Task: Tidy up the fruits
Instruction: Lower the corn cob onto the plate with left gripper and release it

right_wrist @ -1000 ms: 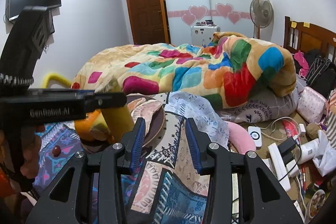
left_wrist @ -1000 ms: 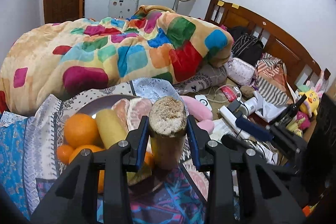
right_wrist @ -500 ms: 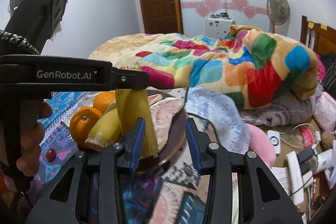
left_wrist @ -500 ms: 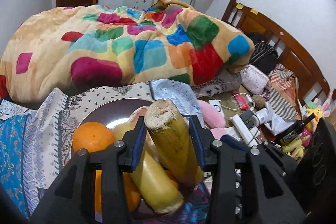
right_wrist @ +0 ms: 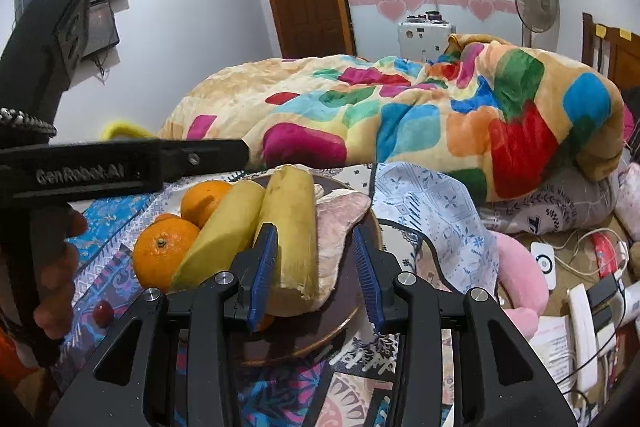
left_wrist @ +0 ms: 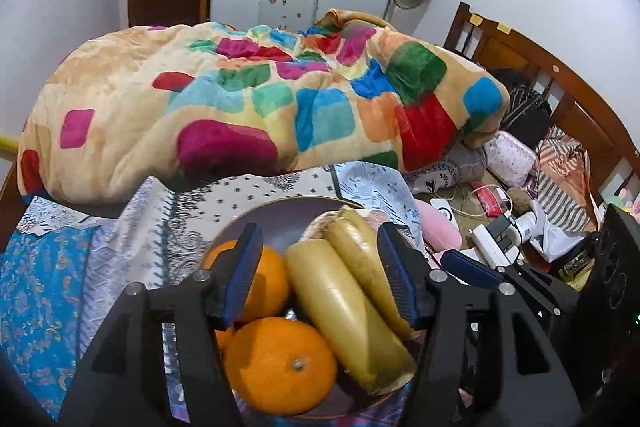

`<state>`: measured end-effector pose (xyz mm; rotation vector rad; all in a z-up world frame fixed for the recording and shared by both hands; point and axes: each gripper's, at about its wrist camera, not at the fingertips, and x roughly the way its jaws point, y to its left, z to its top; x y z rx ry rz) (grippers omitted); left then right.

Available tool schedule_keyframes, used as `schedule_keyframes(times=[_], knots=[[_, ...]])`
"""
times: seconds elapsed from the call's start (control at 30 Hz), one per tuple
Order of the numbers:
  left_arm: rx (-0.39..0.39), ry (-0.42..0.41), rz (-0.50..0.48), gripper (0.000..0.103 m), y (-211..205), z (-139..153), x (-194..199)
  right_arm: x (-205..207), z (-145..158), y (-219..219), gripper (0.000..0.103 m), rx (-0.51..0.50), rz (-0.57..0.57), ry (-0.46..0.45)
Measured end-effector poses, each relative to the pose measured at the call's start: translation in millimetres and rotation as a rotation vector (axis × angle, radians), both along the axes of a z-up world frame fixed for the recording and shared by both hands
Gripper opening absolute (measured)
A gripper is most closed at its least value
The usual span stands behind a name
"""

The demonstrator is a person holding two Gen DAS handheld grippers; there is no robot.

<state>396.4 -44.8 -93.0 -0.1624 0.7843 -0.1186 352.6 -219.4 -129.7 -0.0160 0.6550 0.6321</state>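
Note:
A dark plate (left_wrist: pixel 276 213) (right_wrist: pixel 340 319) on the patterned cloth holds two oranges (left_wrist: pixel 280 367) (right_wrist: pixel 164 251), two pale yellow stalk pieces and pink pomelo segments (right_wrist: pixel 340 223). The stalk piece (left_wrist: pixel 368 267) (right_wrist: pixel 292 227) that I carried lies tilted against the other one (left_wrist: pixel 344 307) (right_wrist: pixel 224 231). My left gripper (left_wrist: pixel 320 275) hovers over the plate with its jaws opening, both stalks between the pads and neither pressed. Its black body (right_wrist: pixel 120 167) crosses the right wrist view. My right gripper (right_wrist: pixel 316 273) is open and holds nothing, just in front of the plate's near rim.
A colourful quilt (left_wrist: pixel 260 99) is heaped behind the plate. A small red fruit (right_wrist: pixel 102 311) lies on the cloth left of the plate. A pink cushion (right_wrist: pixel 516 275), cables and boxes clutter the right. A hand (right_wrist: pixel 52 267) grips the left tool.
The left gripper brought the upright stalk piece down onto the plate beside the other one and its jaws spread apart. The right gripper came closer to the plate.

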Motion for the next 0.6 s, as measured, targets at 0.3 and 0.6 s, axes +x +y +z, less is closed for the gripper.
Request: schedule_keyframes(times=[0.3, 0.6], knots=[[0.122, -0.059, 0.011, 0.062, 26.5, 7.6, -37.9, 0.5, -0.9, 2.8, 0.036, -0.007, -0.003, 0.001], [0.159, -0.114, 0.033, 0.068, 56.7, 21.4, -84.7, -5.1, 3.5, 4.4, 0.036, -0.019, -0.018, 0.018]])
